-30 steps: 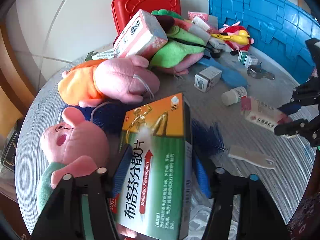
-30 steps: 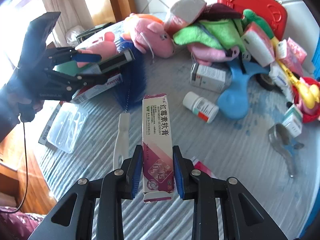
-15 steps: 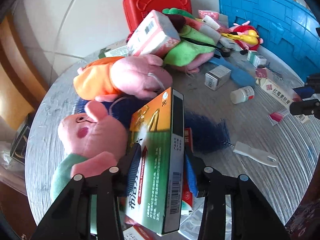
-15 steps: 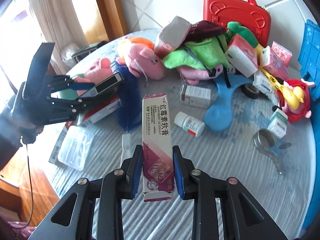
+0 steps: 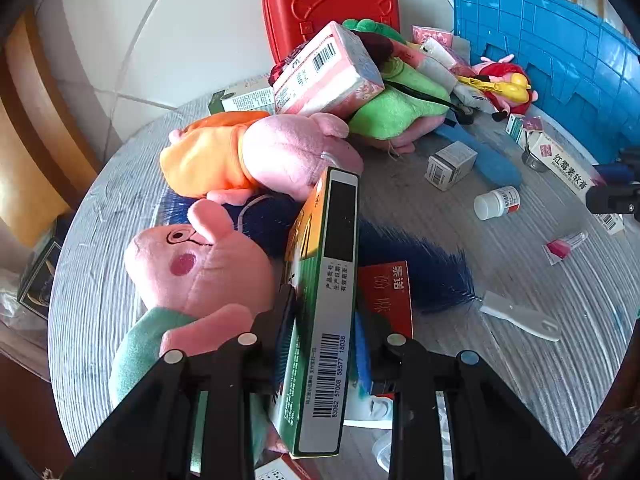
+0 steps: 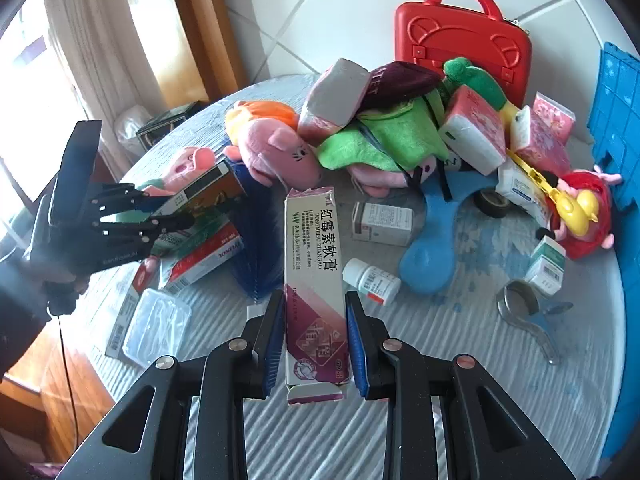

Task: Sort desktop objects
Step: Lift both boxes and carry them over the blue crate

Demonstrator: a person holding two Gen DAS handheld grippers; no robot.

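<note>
My left gripper (image 5: 324,340) is shut on a green and orange medicine box (image 5: 320,320), held on edge above the round table's left side; it also shows in the right wrist view (image 6: 200,192). My right gripper (image 6: 314,340) is shut on a long purple and white ointment box (image 6: 314,272), held above the table's near middle. That box also shows at the right of the left wrist view (image 5: 568,170).
On the grey table (image 6: 460,380) lie pink pig plush toys (image 5: 200,272), a blue brush (image 5: 416,268), a red box (image 5: 384,292), a pill bottle (image 6: 370,280), small boxes (image 6: 382,224), a white scraper (image 5: 520,316), a red case (image 6: 460,36) and a blue crate (image 5: 560,56).
The left gripper has turned the green box from flat onto its edge and lifted it. The right gripper has raised the ointment box and pulled back a little.
</note>
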